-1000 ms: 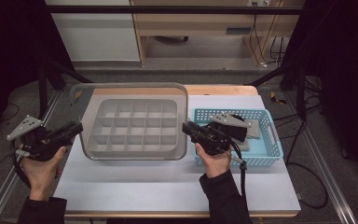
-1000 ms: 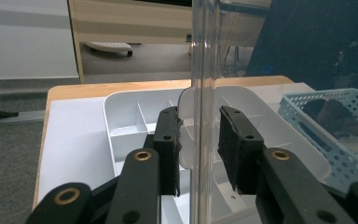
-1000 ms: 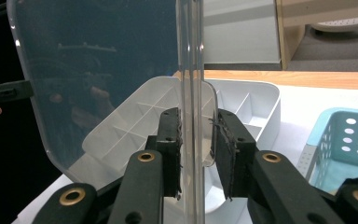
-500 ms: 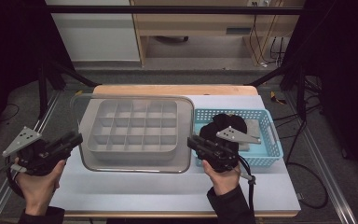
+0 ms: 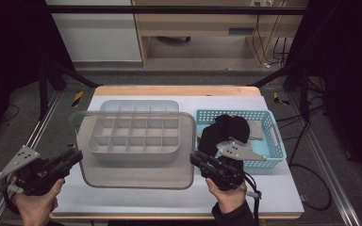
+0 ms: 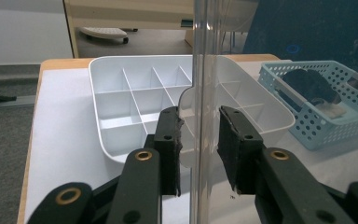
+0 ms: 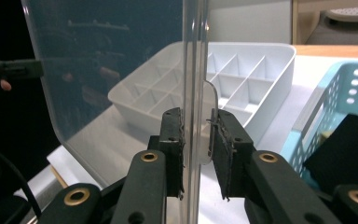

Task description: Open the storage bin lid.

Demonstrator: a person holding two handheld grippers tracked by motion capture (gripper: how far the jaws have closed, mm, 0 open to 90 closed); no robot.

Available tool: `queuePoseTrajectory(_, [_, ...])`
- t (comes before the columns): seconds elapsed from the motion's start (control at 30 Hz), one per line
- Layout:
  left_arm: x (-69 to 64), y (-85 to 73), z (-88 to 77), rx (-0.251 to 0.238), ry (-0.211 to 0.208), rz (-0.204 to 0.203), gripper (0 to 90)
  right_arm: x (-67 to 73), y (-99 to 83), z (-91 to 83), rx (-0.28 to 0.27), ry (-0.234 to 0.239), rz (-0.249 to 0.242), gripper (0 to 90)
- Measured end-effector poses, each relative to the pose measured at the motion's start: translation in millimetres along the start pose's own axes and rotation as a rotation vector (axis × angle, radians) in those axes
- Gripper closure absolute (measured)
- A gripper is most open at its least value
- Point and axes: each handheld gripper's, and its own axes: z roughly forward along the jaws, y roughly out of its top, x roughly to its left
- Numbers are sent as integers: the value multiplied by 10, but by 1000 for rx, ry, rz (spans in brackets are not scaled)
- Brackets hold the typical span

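1. My left claw (image 5: 78,155) sits off the left edge of the worktop (image 5: 273,188), near its front-left corner. Its jaws point right and are clenched on the left rim of the clear lid (image 5: 136,172). In the left gripper view the lid runs edge-on between my two pads, with its small side tab caught there.
2. The clear lid spans the space between my two claws. Its far part overlaps the white divided tray (image 5: 136,106), and its near edge reaches towards the front edge of the worktop.
3. The white divided tray rests on the worktop left of centre, close to the back edge, and its compartments show through the lid.
4. My right claw (image 5: 194,157) is at the lid's right rim, between the tray and the blue basket (image 5: 264,115). Its jaws point left and grasp the lid by its right tab, one pad on each face, as the right gripper view shows.
5. The blue basket stands near the right edge of the worktop, with a black bundle of cloth (image 5: 226,129) inside it, just beyond my right hand.
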Motion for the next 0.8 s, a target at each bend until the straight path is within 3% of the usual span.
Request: queuePoseTrajectory(0.8, [-23,-505,-155,63,2,-49,687,91,-444,-38,92,19,10,750])
